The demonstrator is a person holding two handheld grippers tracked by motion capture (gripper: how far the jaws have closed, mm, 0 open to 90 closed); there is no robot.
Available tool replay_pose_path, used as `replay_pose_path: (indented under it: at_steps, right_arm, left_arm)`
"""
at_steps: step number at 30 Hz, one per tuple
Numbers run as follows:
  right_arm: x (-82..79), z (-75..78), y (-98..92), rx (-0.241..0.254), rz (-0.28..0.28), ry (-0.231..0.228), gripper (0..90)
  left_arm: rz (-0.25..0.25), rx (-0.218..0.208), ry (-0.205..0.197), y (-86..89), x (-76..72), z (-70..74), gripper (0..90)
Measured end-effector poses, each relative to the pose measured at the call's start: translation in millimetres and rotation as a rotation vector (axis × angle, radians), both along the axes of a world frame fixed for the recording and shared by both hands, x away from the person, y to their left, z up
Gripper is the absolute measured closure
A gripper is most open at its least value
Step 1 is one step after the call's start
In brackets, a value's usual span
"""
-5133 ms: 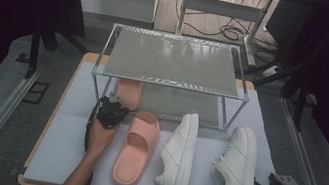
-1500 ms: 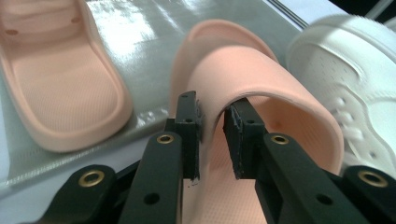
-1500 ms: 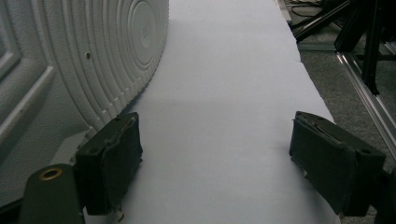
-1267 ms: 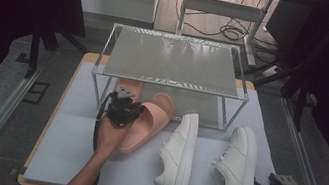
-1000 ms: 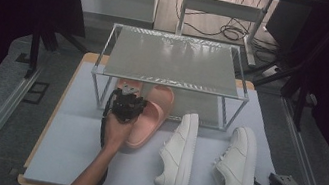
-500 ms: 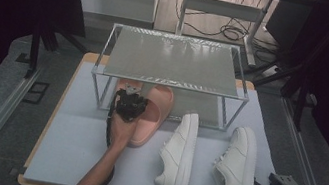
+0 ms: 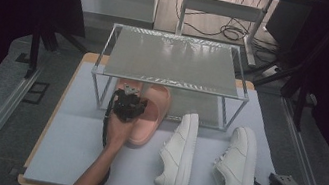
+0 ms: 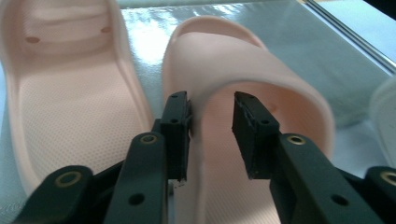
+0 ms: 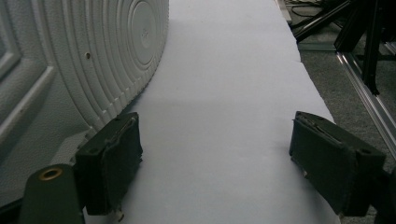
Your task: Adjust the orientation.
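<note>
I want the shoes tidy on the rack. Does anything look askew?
Yes. The second pink slide lies slanted, toe under the rack and heel sticking out onto the mat, unlike the first slide beside it. The left claw straddles its strap edge, jaws just opening.

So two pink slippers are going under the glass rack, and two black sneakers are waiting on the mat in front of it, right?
Not quite: the sneakers are white, not black, as the high view shows. The rest holds: the two pink slippers lie side by side at the glass rack, the left gripper at the right-hand one, and the sneakers wait on the mat.
</note>
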State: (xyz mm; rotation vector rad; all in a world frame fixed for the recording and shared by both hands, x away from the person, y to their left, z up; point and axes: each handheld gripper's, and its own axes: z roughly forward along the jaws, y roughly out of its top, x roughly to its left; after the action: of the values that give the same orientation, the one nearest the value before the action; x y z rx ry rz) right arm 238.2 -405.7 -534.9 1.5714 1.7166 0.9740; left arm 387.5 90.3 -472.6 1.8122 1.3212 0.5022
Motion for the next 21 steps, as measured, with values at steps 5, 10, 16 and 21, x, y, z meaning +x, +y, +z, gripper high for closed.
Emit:
replay_pose_path:
  at_steps: [5, 10, 16, 21]
  right_arm:
    - [0.0, 0.0, 0.0, 0.0, 0.0, 0.0, 16.9]
    - [0.0, 0.0, 0.0, 0.0, 0.0, 0.0, 16.9]
    - [0.0, 0.0, 0.1, -0.001, 0.0, 0.0, 16.9]
    - [0.0, 0.0, 0.1, -0.001, 0.0, 0.0, 16.9]
  left_arm:
    - [-0.042, 0.0, -0.002, 7.6, -14.6, 5.1, 61.6]
    - [-0.117, -0.015, 0.012, 16.2, -30.2, 5.1, 60.9]
    - [-0.177, -0.064, 0.032, 26.9, -51.1, -1.1, 62.8]
    - [-0.197, -0.075, 0.031, 35.5, -69.3, -4.7, 65.9]
